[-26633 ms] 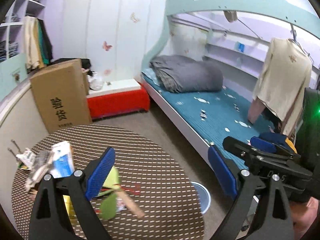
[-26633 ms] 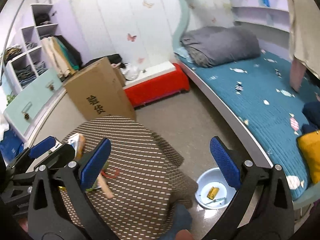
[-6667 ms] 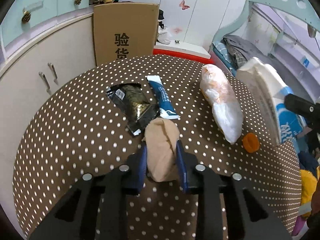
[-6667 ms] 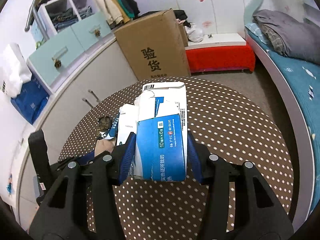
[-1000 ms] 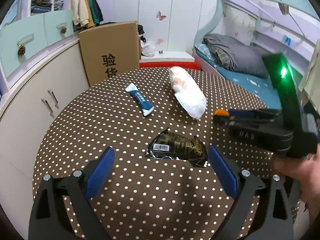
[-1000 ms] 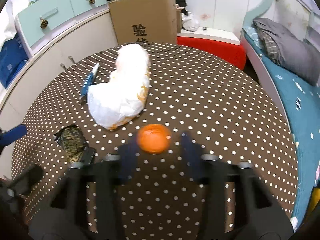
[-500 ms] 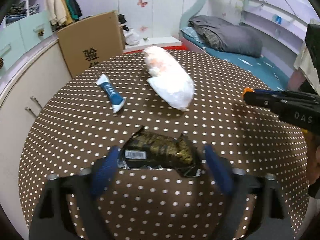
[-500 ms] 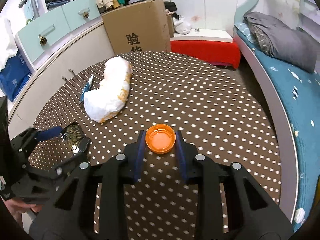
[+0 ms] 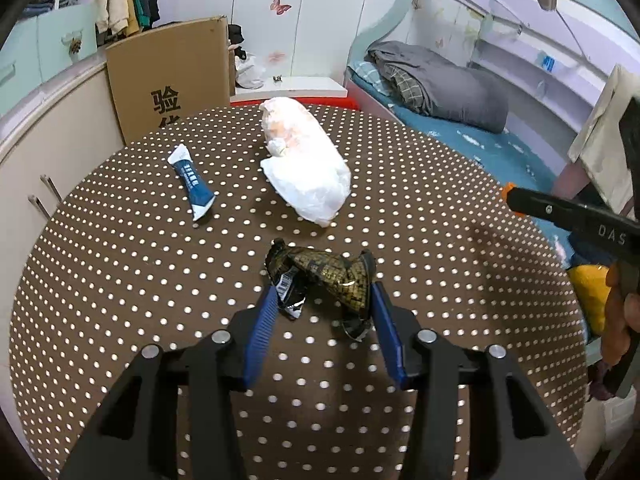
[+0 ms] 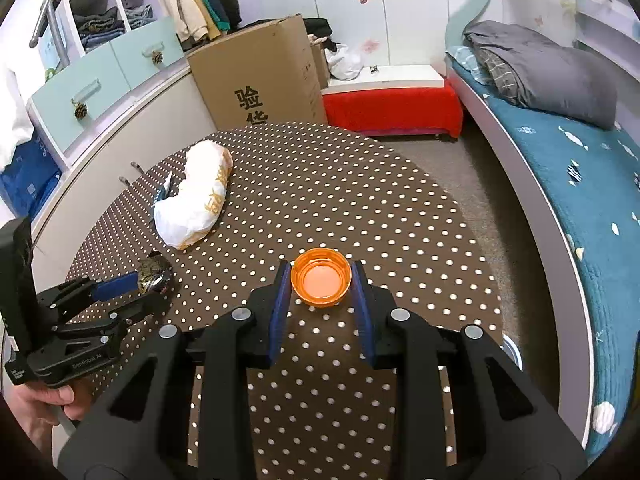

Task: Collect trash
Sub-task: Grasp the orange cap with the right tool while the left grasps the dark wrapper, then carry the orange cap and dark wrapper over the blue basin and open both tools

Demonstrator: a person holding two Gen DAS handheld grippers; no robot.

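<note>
Bed (image 10: 568, 168) runs down the right edge of the right wrist view, teal sheet, grey quilt (image 10: 548, 68) at upper right. Round bench (image 9: 120, 280) with brown dotted cloth fills the centre and bottom of both views. Cardboard box (image 10: 260, 76) stands behind the bench at upper centre, red bench seat (image 10: 392, 108) just to its right in the frame.

White bag (image 9: 304, 160) lies on the bench, upper centre of the left wrist view; same bag sits left of centre in the right wrist view. Blue tube (image 9: 192, 180) lies to the left of the bag, apart from it.

Left gripper (image 9: 324, 304): fingers partly closed, both blue pads touching a crumpled dark wrapper (image 9: 328, 276), which bunches up between them at frame centre. Wrapper is at the bench surface; cannot tell whether it is lifted. In the right wrist view the left gripper shows at the lower left edge with the wrapper at its tips.

Right gripper (image 10: 320, 284): fingers nearly closed, clamped on an orange cap (image 10: 320, 280), open side up, at frame centre, over the bench. Pads touch the cap on both sides. In the left wrist view only the side of the right gripper shows at the right edge, with an orange tip.
</note>
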